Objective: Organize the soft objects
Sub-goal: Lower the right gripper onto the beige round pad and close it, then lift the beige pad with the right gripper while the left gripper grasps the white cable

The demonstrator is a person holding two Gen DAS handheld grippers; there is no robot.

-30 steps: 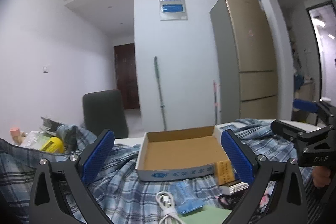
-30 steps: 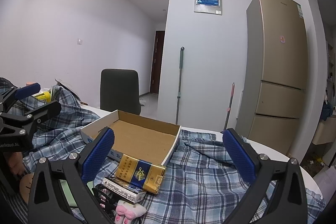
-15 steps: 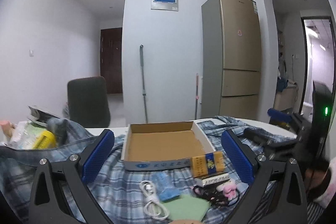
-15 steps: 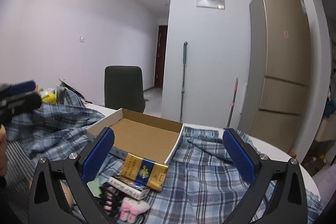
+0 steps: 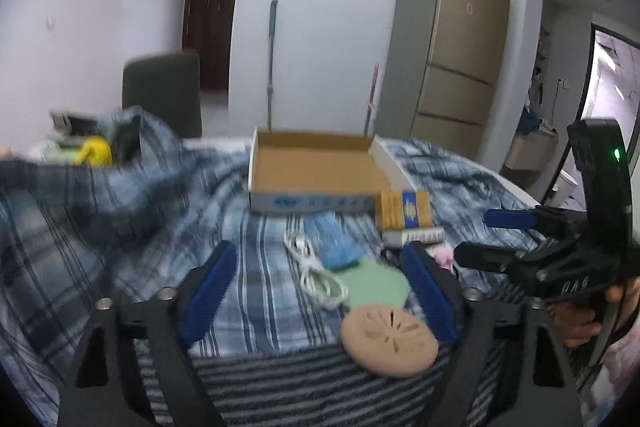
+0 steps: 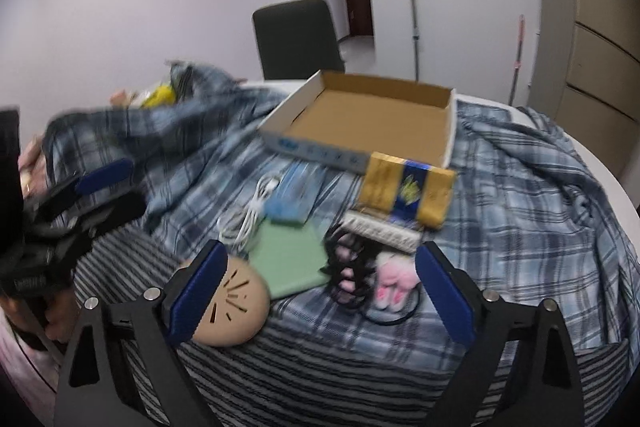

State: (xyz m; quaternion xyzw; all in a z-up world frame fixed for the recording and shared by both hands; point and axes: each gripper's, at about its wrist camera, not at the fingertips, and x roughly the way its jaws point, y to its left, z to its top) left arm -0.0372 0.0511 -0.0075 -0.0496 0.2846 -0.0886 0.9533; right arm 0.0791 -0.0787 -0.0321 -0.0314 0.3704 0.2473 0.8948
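Crumpled plaid cloth (image 6: pixel 520 195), round tan pad (image 6: pixel 234 307), flat cardboard box (image 6: pixel 368 115)

A blue-and-white plaid cloth (image 6: pixel 520 187) spreads under a brown cardboard box with white sides (image 6: pixel 372 115). Nearby lie a pale green flat pad (image 6: pixel 292 259), a tan round disc with slit marks (image 5: pixel 390 341), a white coiled cable (image 5: pixel 316 275) and a gold-and-blue packet (image 6: pixel 404 195). The gripper pads (image 6: pixel 198 291) are blue.

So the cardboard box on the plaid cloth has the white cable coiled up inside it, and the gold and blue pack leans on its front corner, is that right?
Not quite. The box is empty: the right wrist view shows only bare cardboard inside. The white cable lies on the plaid cloth in front of the box, beside the green pad. The gold and blue pack does sit at the box's front corner.
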